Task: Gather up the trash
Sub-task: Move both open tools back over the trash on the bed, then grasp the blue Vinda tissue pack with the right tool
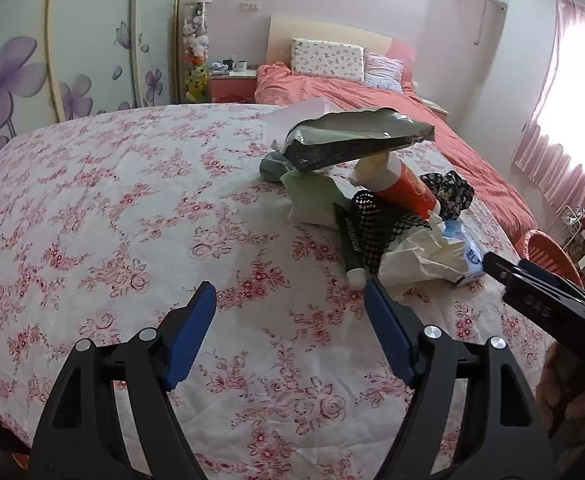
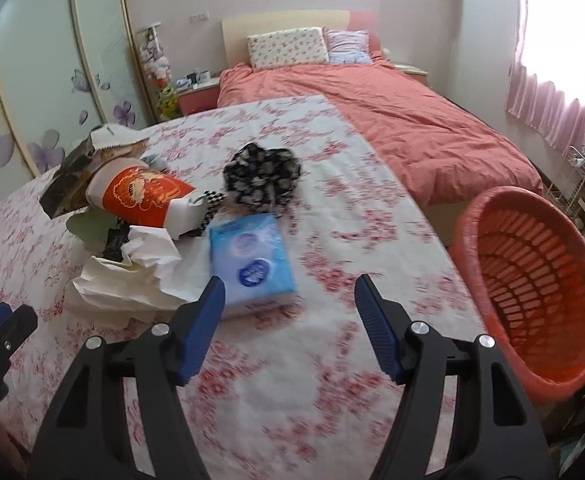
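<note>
A heap of trash lies on the floral cloth [image 1: 112, 200]: a dark foil bag [image 1: 352, 140], an orange-red paper cup [image 1: 406, 190], crumpled white paper [image 1: 420, 258], a green tube [image 1: 348, 240] and a blue tissue pack [image 2: 250, 258]. My left gripper [image 1: 290, 298] is open and empty, just left of and before the heap. My right gripper [image 2: 290, 292] is open and empty, its left finger close to the tissue pack; it shows in the left wrist view [image 1: 532, 284]. The paper cup [image 2: 144, 196] and white paper [image 2: 132, 272] lie left of the pack.
An orange slatted basket [image 2: 532, 280] stands tilted at the right of the table; it shows in the left wrist view [image 1: 548, 252]. A black patterned cloth [image 2: 262, 178] lies behind the pack. A pink bed [image 2: 392, 120] is beyond, wardrobe doors [image 1: 92, 40] at left.
</note>
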